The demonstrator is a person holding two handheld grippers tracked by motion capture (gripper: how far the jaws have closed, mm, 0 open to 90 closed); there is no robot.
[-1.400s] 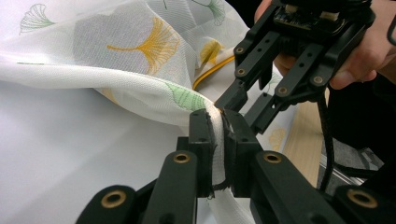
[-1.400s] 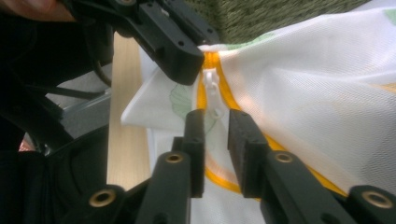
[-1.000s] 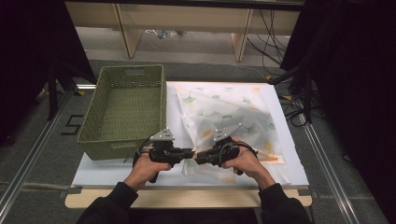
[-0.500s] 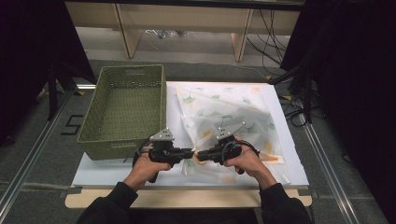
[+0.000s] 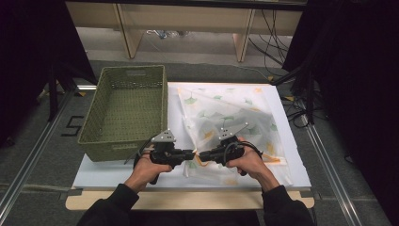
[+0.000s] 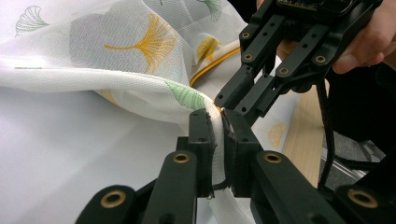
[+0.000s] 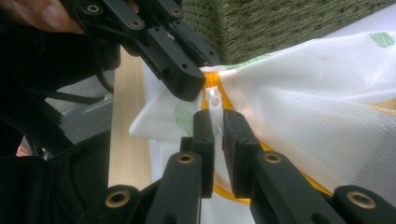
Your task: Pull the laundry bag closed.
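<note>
Now the right claw [image 7: 215, 128] has just been closing and pinches the white zipper pull [image 7: 214, 100] of the mesh bag [image 5: 230, 117] between its jaws. Facing it, the left claw [image 6: 215, 135] grips the bag's fabric beside the pull, so unzipping can likely begin.

**Left gripper pinches the mesh bag's edge**

The left gripper [image 6: 215, 140] has its two black jaws closed on a bunched fold of the white mesh bag [image 6: 116, 56], printed with yellow and green ginkgo leaves. Just beyond its tips, the right gripper [image 6: 224, 103] comes in from the upper right, tips at the bag's yellow zip band [image 6: 210, 66]. A hand [image 6: 369, 39] grips that gripper's body.
</note>
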